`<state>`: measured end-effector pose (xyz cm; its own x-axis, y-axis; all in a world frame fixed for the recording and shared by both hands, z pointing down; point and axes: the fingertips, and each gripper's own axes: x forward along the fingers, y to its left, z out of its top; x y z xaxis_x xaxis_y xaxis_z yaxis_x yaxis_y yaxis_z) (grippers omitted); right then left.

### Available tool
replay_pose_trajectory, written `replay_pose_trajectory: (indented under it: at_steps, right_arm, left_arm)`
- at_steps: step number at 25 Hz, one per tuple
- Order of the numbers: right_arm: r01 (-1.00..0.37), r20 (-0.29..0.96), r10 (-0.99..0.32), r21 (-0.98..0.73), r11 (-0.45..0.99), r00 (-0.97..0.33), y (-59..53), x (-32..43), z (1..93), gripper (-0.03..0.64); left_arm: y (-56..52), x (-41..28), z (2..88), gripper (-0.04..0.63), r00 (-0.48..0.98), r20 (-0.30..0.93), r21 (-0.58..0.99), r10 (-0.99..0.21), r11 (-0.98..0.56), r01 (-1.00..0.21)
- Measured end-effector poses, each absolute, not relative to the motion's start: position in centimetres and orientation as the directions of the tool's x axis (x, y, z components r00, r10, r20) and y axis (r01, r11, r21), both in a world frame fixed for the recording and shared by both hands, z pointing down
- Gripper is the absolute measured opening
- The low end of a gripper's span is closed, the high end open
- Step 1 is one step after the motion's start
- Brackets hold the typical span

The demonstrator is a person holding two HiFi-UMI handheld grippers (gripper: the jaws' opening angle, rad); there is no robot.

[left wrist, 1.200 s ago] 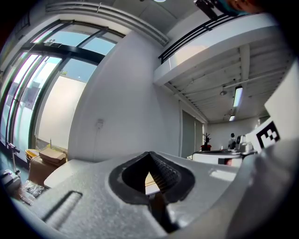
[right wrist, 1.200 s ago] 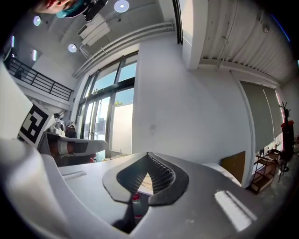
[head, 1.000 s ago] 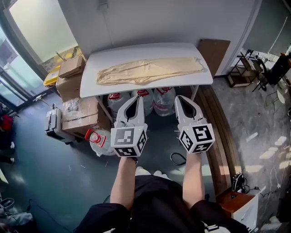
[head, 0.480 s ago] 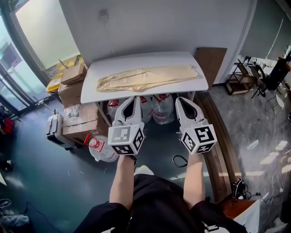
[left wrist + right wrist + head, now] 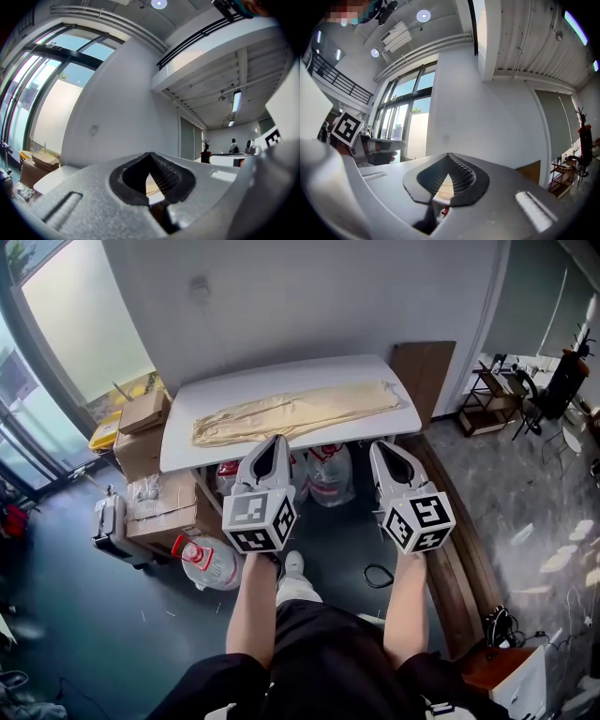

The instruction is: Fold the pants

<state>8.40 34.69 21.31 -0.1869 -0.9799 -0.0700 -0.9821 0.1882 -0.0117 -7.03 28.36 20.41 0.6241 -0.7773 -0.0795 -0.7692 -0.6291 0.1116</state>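
Note:
Beige pants (image 5: 292, 412) lie stretched lengthwise on a white table (image 5: 187, 399), waist to the left and leg ends to the right. My left gripper (image 5: 278, 439) is held short of the table's front edge, its jaws together and nothing in them. My right gripper (image 5: 378, 444) hovers beside it at the same height, jaws also together and empty. Through the gap behind the closed tips, a sliver of the pants (image 5: 153, 184) shows in the left gripper view and a sliver of the pants (image 5: 442, 185) in the right gripper view.
Large water bottles (image 5: 325, 470) stand under the table. Cardboard boxes (image 5: 142, 432) are stacked to its left, with another bottle (image 5: 208, 560) on the floor. A brown board (image 5: 417, 371) leans on the wall at the right. A low wooden ledge (image 5: 453, 549) runs along the right.
Both grippers have moved closer to the table's front edge and a little higher; the table and pants sit nearer their tips. Jaws stayed together.

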Motion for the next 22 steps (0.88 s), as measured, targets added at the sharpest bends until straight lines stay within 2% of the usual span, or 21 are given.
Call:
replay_pose_trajectory:
  at_steps: [13, 22]
  right_arm:
    - [-0.98, -0.033, -0.98, -0.006, 0.198, -0.198, 25.5, 8.9, 23.3, 0.005]
    - [-0.978, 0.028, -0.981, -0.09, 0.187, -0.19, 15.9, 9.0, 26.6, 0.006]
  left_arm:
    - [16.6, -7.5, 23.7, 0.003, 0.603, -0.013, 0.176, -0.797, -0.596, -0.784]
    - [8.1, -5.3, 27.2, 0.003, 0.656, 0.075, 0.191, -0.751, -0.634, -0.749]
